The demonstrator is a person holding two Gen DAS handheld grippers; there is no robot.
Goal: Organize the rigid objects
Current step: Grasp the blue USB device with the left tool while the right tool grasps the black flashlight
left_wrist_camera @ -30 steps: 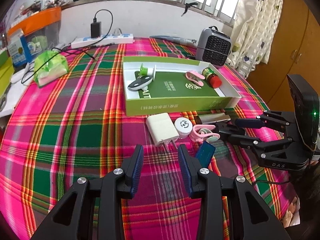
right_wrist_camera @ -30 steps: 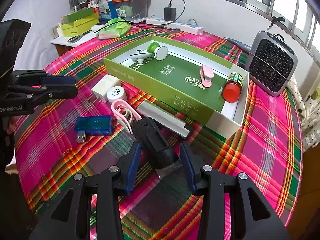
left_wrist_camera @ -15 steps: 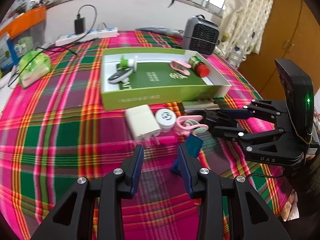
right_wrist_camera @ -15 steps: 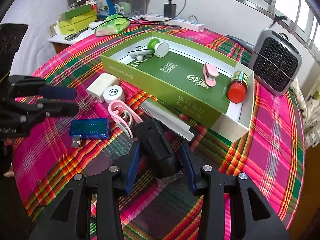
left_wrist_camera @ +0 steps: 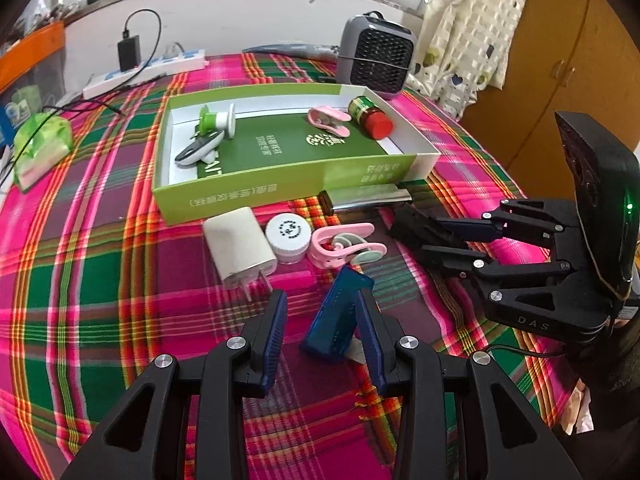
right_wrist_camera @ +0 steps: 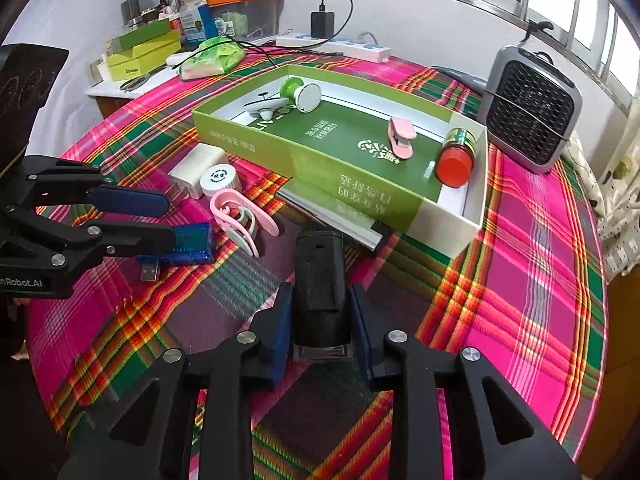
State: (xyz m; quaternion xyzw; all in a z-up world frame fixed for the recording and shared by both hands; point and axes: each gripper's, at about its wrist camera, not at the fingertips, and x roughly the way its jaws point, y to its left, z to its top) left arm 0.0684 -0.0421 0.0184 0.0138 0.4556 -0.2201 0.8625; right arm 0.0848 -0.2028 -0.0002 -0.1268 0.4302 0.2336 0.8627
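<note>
A blue USB stick point(left_wrist_camera: 336, 320) lies on the plaid tablecloth between the fingers of my left gripper point(left_wrist_camera: 320, 304), close to the right finger; the jaws stand apart and do not pinch it. My right gripper point(right_wrist_camera: 322, 300) has its jaws closing, and both pads touch the sides of a black block-shaped device point(right_wrist_camera: 320, 272). In the left wrist view the right gripper point(left_wrist_camera: 424, 238) holds that black device point(left_wrist_camera: 404, 220) low over the cloth. The right wrist view has the left gripper point(right_wrist_camera: 168, 220) around the USB stick point(right_wrist_camera: 192, 240). Behind stands the green box point(left_wrist_camera: 280, 192).
The box holds a green spool point(left_wrist_camera: 218, 120), a grey-white gadget point(left_wrist_camera: 198, 152), a pink clip point(left_wrist_camera: 328, 122) and a red-lidded jar point(left_wrist_camera: 370, 116). In front of it lie a white charger point(left_wrist_camera: 238, 248), a round white cap point(left_wrist_camera: 289, 236), another pink clip point(left_wrist_camera: 344, 244) and a silver bar point(left_wrist_camera: 368, 196). A grey heater point(left_wrist_camera: 374, 56) stands behind.
My left gripper moved forward and the blue USB stick now sits between its fingers. The right gripper's jaws narrowed onto the black device, which stayed in place.
</note>
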